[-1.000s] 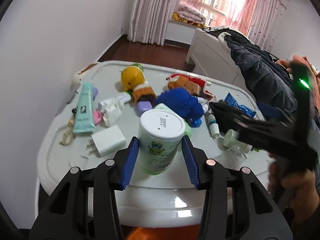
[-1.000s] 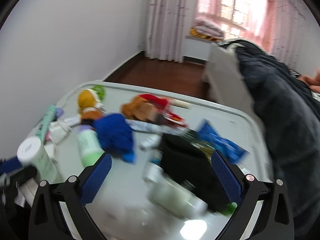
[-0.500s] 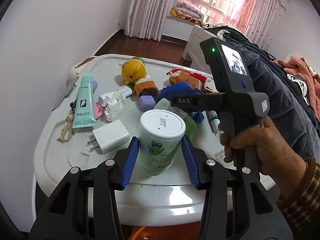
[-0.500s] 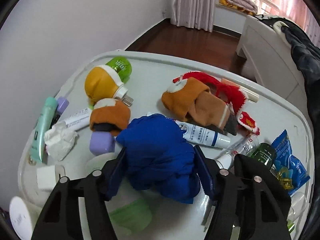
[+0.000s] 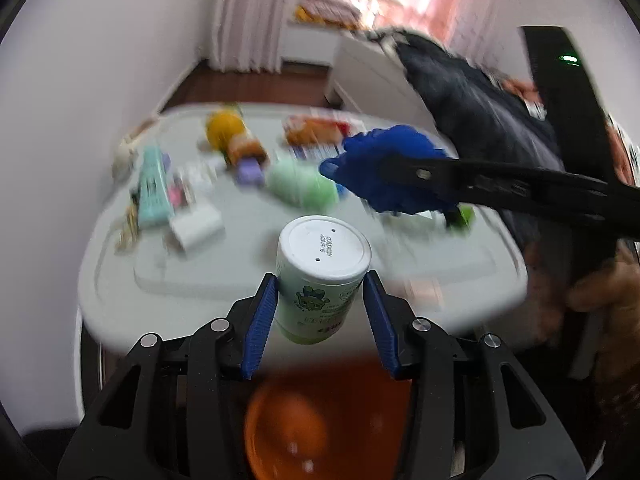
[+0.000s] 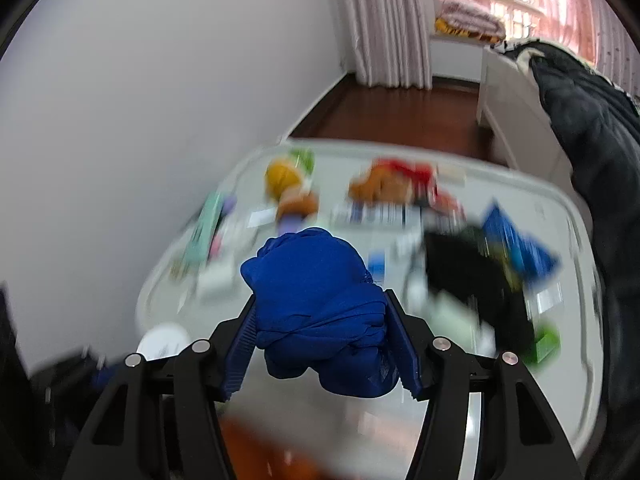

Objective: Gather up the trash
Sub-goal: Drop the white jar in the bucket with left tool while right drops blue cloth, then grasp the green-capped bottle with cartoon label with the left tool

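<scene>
Left hand-held gripper (image 5: 320, 314) clamps a white bottle (image 5: 322, 276), right hand-held gripper (image 6: 322, 346) blue cloth (image 6: 320, 304); table (image 5: 248, 276) blurred.

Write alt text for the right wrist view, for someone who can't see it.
The right tool grips a bunched blue cloth, its jaws having just closed on it, above a blurred white table cluttered with toys, tubes and packets. An orange bin shows below.
</scene>
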{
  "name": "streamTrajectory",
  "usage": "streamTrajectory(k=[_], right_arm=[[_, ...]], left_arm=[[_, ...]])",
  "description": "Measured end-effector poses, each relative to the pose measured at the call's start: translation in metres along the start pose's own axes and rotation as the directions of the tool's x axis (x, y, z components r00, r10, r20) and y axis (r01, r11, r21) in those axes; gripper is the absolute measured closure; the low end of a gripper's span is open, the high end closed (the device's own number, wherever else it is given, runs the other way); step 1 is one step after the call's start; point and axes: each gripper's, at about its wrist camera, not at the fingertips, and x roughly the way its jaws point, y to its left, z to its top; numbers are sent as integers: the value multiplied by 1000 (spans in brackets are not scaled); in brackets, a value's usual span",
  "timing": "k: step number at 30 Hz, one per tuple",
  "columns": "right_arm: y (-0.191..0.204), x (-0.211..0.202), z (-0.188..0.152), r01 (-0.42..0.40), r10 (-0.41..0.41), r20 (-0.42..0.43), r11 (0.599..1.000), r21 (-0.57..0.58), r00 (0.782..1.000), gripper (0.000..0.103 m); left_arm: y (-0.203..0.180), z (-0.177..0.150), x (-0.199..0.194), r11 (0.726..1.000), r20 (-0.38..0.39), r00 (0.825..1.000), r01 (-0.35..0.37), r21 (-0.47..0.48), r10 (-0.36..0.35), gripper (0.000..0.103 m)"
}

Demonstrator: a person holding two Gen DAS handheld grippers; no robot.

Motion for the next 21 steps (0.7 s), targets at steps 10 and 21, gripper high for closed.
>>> streamTrajectory(k=[10,21], right_arm=[[7,-1,-173,-42,52,-285,998,41,957,39],[-14,-43,-139,44,-33,-119,995,86,992,11]], left_arm=[[-5,-106,12,997,-313,948,44,-63,-61,55],[10,-82,-2,991,-225,974,-47,-123,19,25]])
